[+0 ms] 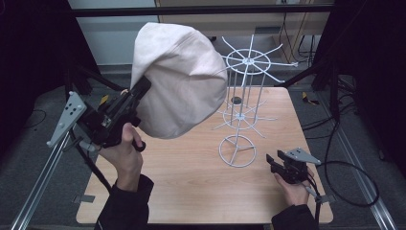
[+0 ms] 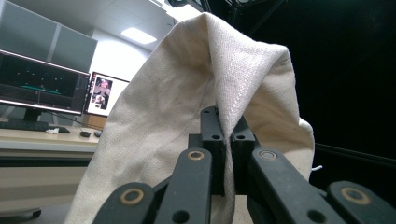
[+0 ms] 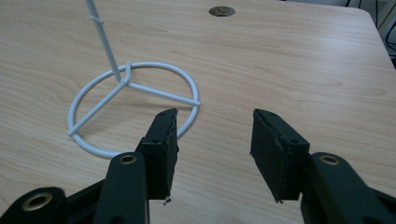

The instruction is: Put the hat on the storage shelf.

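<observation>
- Cloth cap (image 1: 179, 79), pinched in the left gripper (image 1: 141, 90), hangs left of the wire stand (image 1: 244, 103); thin grip may slip.
- Right gripper (image 1: 271, 162), jaws wide and empty beside the base ring (image 3: 133, 109), leaves the stand unsteadied; snagging could tip it.

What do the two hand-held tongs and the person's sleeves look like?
Both tongs, left and right, are black, with flat black pads and brass-coloured rivets at the joints. Each carries a grey three-cornered plate with small holes and trails a black cable. The sleeves are dark.
</observation>
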A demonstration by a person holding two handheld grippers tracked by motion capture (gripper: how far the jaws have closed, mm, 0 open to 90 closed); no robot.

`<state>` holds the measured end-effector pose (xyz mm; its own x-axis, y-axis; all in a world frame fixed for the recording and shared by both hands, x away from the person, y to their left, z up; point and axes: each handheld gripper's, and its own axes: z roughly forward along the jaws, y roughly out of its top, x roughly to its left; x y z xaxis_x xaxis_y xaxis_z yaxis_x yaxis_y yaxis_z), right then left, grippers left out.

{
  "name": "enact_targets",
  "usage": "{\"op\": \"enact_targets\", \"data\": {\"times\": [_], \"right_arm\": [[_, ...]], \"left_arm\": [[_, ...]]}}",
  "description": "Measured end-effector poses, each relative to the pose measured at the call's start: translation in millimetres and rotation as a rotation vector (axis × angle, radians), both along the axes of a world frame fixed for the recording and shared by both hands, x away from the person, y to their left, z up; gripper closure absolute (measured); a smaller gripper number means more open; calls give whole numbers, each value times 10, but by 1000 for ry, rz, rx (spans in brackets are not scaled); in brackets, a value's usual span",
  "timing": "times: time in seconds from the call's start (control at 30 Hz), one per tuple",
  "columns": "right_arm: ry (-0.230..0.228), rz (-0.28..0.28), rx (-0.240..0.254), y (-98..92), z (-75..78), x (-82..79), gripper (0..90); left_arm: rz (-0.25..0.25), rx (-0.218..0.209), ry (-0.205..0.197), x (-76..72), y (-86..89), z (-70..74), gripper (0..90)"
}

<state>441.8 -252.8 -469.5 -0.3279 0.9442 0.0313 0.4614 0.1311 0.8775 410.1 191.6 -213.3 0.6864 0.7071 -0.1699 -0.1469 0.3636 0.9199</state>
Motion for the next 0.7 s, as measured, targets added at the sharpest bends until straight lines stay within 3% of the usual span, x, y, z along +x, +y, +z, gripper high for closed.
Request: {"op": "enact_targets", "data": {"times": [0.17, 0.33, 0.7], "right_arm": [[0, 1, 2, -4, -6, 4, 504], [-1, 1, 0, -4, -12, 10, 501], [-1, -1, -3, -6, -17, 12, 496]], "left_arm": [[-14, 8, 18, 109, -127, -13, 883], [-36, 30, 58, 246, -229, -134, 883], [-53, 63, 126, 386, -143, -368, 880]]}}
